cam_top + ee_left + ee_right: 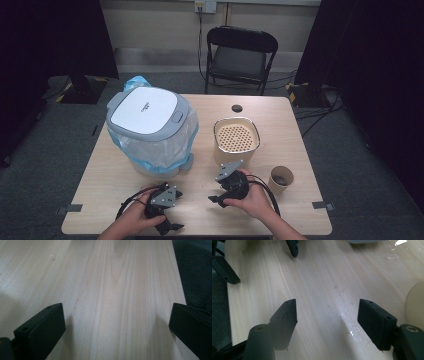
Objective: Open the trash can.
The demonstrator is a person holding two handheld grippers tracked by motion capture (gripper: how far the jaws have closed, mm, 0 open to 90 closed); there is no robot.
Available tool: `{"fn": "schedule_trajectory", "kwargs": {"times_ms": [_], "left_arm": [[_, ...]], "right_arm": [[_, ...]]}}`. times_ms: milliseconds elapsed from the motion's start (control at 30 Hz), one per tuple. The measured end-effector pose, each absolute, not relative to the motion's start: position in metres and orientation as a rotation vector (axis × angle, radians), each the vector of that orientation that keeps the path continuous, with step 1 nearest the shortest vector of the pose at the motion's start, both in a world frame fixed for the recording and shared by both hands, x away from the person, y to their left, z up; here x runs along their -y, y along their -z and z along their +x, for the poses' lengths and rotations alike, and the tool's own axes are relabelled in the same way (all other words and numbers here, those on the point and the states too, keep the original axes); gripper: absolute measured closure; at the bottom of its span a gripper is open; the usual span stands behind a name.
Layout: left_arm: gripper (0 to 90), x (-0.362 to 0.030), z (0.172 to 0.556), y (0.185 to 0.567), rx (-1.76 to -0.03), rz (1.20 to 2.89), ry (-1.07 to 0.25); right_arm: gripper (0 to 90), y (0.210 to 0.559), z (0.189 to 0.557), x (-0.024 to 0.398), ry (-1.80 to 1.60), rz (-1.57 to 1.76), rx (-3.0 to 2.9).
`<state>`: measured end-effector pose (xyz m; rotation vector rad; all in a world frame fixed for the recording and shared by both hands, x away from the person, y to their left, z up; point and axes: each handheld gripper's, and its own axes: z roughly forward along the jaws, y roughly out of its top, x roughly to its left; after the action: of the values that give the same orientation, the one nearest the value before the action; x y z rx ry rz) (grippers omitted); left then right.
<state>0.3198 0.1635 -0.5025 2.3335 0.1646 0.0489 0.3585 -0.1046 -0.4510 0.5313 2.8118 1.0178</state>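
My left gripper (169,226) lies low near the table's front edge, left of centre, held by a hand. In the left gripper view its jaws (115,325) stand wide open over bare wood. My right gripper (216,199) is held just right of centre, in front of the beige perforated container (236,140), and points to the left. In the right gripper view its jaws (327,315) are open with nothing between them, and a few wet spots (352,330) glisten on the wood. The left gripper's black jaw tips (293,247) show at the top of that view.
A bin with a grey and white lid (147,112) and a clear blue-edged bag stands at the back left of the wooden table (300,220). A brown paper cup (281,179) sits at the right. A black folding chair (240,55) stands behind the table.
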Motion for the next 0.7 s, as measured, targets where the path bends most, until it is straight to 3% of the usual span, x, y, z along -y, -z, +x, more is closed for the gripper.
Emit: {"fn": "schedule_trajectory", "kwargs": {"times_ms": [700], "left_arm": [[0.0,-0.163,0.32,0.503,-0.167,2.334,-0.047]], "right_arm": [[35.6,0.389,0.373,0.097,-1.034,0.496,-2.874]]}}
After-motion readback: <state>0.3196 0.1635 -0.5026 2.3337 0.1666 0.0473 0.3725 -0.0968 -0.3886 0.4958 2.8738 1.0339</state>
